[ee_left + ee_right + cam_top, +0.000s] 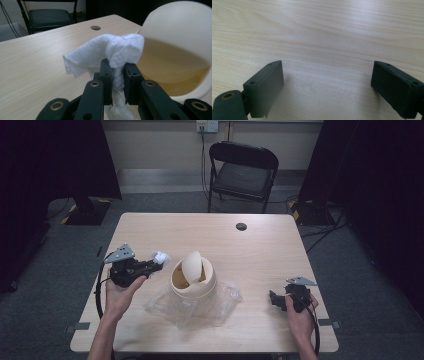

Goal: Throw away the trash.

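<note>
At the left of the high view the left gripper (156, 260) is held above the wooden table (260, 250), its jaws clamped on a crumpled white tissue (161, 256); in the left gripper view the tissue (117, 51) bulges up over the jaw tips, with a loose flap hanging toward the left of the frame and a twisted tail running down between the jaws. It looks feather-light, soft and easily torn — a pinch at the bunched middle, as here, seems the surest hold, since a grip on the flap would likely let it unfold or slip. Just to the right, at frame centre, stands a cream bin (194, 282) with its swing lid (191, 266) tilted up, the opening near the tissue; the lid may be what stands in the way of dropping anything in. The bin sits on a sheet of clear crinkled plastic (225, 300), which could slide or catch. Farther right, in the lower right of the frame, the right gripper (276, 298) rests low near the table with jaws spread wide and nothing between them. A black chair (243, 170) stands beyond the table's far edge.
</note>
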Tool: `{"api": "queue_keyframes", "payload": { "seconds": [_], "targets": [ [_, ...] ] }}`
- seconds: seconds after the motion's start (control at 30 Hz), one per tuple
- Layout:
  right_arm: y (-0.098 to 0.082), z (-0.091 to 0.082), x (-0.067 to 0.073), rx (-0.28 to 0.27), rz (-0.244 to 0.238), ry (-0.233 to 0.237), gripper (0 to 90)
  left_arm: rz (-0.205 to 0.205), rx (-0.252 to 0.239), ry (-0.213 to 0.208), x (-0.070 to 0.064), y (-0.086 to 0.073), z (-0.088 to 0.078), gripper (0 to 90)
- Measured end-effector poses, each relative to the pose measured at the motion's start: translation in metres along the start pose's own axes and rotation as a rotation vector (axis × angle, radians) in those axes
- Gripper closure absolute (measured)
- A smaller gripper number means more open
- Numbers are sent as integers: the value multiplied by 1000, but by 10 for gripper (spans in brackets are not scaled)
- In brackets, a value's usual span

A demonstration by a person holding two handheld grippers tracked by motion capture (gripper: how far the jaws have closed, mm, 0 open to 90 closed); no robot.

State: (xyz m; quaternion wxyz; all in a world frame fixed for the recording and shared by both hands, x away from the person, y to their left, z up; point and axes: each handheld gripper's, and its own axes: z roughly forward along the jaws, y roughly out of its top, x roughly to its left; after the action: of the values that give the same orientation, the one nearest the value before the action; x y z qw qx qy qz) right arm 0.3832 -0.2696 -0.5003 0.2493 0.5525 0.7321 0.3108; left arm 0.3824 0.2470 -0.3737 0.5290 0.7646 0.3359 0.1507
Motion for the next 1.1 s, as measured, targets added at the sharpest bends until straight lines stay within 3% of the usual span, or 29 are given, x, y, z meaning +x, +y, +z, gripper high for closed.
{"api": "queue_keyframes", "payload": {
  "seconds": [0.13,0.43,0.8,0.87,1.1],
  "targets": [
    [0,0,0,0,0,0,103,8,-31,-31,-8,2,-4,798],
    [0,0,0,0,0,0,103,60,-12,-81,-26,6,3,794],
    [0,0,0,-1,2,-1,103,65,57,-144,-34,1,19,791],
    [0,0,0,-1,2,-1,103,84,84,-128,-35,1,22,787],
    [0,0,0,0,0,0,103,64,116,-135,-36,-1,31,784]
  ]
}}
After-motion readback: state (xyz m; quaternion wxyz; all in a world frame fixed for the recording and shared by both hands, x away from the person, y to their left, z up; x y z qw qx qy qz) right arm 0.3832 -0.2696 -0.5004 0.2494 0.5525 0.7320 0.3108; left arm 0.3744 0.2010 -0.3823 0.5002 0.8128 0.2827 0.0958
